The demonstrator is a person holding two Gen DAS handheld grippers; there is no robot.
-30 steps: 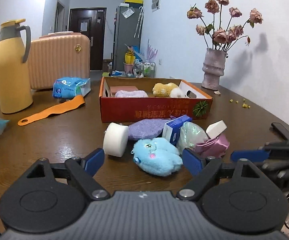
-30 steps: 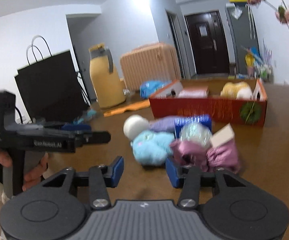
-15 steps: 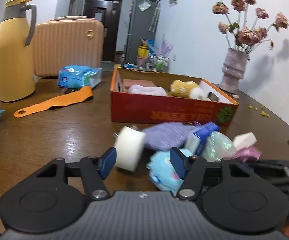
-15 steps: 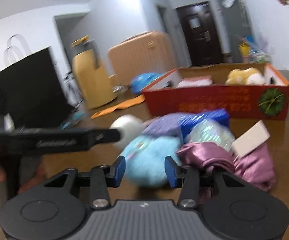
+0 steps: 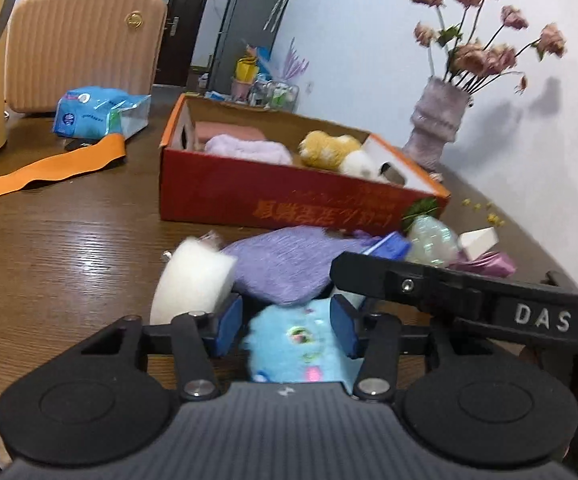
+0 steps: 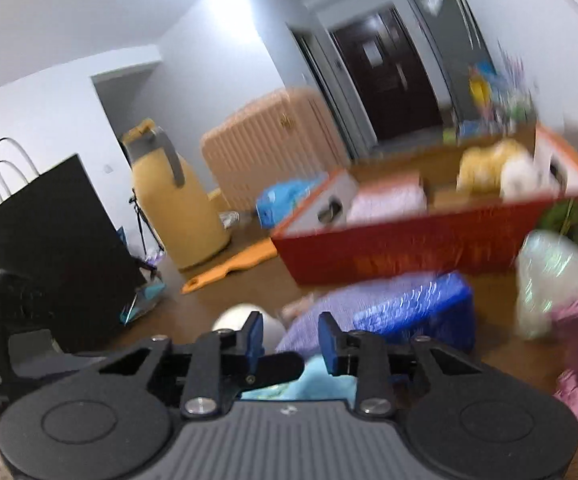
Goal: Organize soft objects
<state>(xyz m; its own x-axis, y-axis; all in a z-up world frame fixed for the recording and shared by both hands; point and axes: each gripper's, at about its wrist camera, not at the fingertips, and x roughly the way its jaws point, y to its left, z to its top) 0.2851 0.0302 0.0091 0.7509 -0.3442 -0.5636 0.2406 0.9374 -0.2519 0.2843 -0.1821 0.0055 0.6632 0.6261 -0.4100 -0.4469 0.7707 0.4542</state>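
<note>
Blue plush toy point(image 5: 301, 344) lies on bench point(image 5: 69, 248), low between left gripper point(image 5: 285, 320) jaws, pads flanking its sides; grip contact can't tell. Right gripper point(image 6: 289, 340) reaches across from the right, jaws narrowly parted over same plush. Red box point(image 5: 289, 200) behind.

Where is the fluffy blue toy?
In the left wrist view, the blue plush toy sits low in the middle, between the left gripper's fingers, beside the white roll.
</note>
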